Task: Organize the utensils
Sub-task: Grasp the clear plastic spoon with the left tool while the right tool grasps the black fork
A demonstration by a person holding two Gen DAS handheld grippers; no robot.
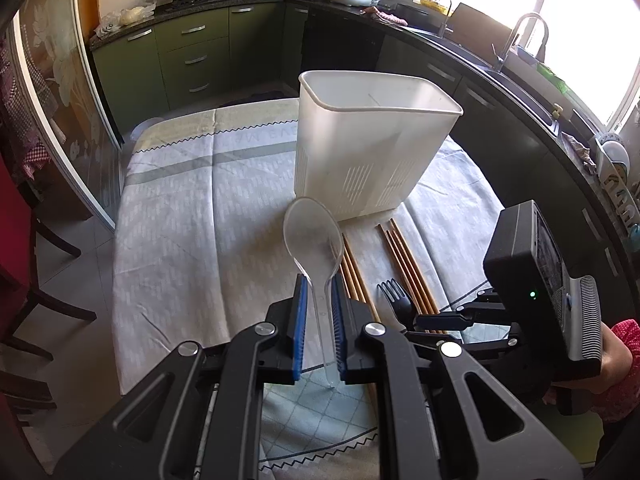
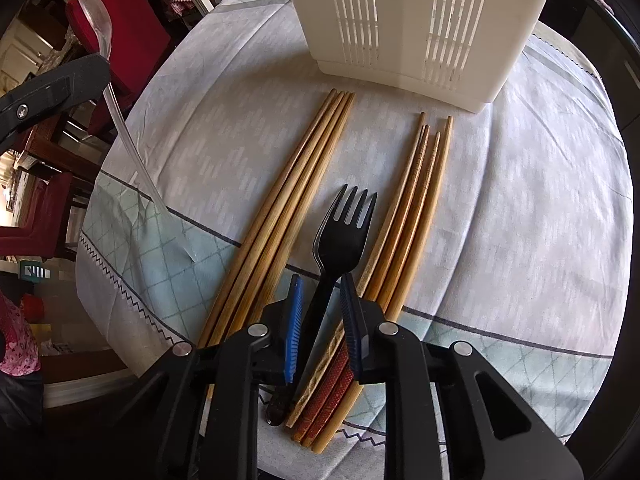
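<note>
Bench, draped in a pale grey-white patterned cloth: fills the centre of both views; loose cloth could drag with any utensil scraped across it.

White slotted plastic utensil caddy: upright, centre of the left view, empty as far as can be seen. Light and tall; a knock on the rim may tip it.

Two bundles of tan wooden chopsticks: lying below the caddy, flanking the fork. Likely to roll if nudged.

Clear plastic spoon: pinched by its handle in the left claw, bowl up. Slick handle may pivot.

Black plastic fork: lying between the bundles, its handle between the nearly shut jaws of the right claw; pad contact unclear. The pads may catch a neighbouring chopstick.
</note>
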